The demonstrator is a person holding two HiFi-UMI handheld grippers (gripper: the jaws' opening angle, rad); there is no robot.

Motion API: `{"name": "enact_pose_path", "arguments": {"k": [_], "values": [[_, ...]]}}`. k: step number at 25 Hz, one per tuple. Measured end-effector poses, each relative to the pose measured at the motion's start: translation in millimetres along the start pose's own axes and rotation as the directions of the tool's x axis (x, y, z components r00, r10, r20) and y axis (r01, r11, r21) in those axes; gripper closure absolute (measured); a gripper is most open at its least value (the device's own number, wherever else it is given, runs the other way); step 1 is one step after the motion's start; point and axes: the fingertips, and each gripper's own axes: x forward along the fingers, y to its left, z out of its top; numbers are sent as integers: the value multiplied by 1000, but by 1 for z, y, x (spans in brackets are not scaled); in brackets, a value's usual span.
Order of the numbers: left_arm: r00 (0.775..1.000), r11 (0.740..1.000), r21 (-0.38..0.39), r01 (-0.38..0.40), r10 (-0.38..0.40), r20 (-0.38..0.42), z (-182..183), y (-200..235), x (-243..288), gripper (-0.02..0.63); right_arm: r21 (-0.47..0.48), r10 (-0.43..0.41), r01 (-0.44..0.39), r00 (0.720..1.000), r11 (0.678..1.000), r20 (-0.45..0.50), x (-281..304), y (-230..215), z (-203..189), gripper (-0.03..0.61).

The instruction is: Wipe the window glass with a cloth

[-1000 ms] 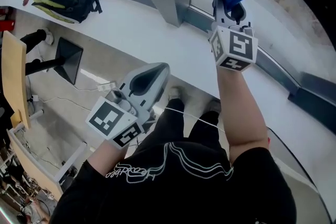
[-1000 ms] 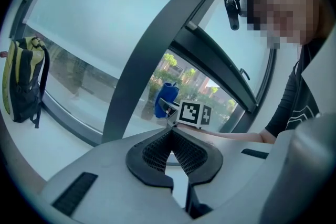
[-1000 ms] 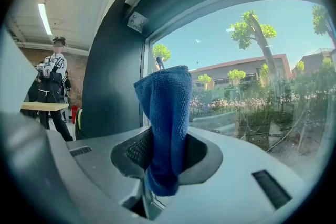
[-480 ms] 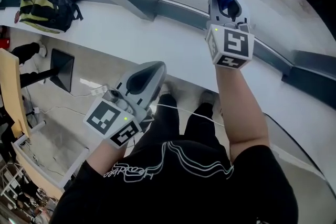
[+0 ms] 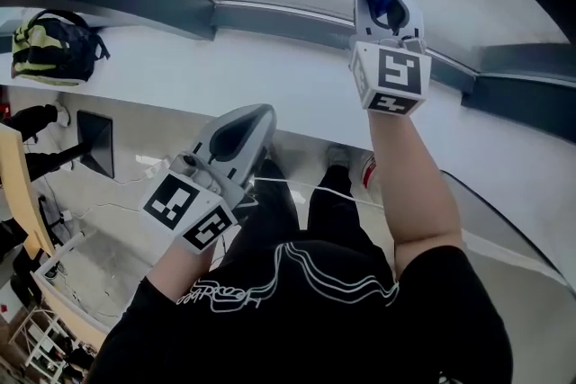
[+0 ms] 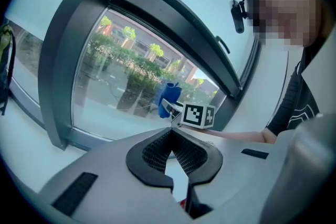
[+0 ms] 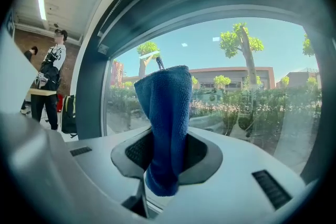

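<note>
Right tongs (image 7: pixel 164 160) clamped on a folded blue cloth (image 7: pixel 167 113), which stands past their tips towards the window glass (image 7: pixel 236 86) ahead. Left tongs (image 6: pixel 172 150) closed, empty, well apart. Risk: pressure may fold the limp cloth aside, letting bare tips scrape the glass, or drag it out.

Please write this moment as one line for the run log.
right gripper: shut on cloth, up near glass | left gripper: shut, empty, low | cloth-glass contact: cannot tell
</note>
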Motion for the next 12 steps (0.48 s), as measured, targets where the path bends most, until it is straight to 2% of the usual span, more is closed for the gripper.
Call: {"name": "enact_pose_path", "arguments": {"k": [3, 7, 12], "values": [[1000, 1000, 11, 17, -16, -12, -7, -22, 20, 609, 6, -33, 33, 999, 999, -9, -18, -35, -11, 485], [998, 997, 63, 45, -43, -44, -18, -58, 50, 609, 9, -77, 77, 997, 997, -18, -44, -83, -22, 485], [993, 994, 63, 89, -84, -78, -31, -103, 91, 609, 9, -127, 127, 992, 992, -29, -75, -145, -37, 485]]}}
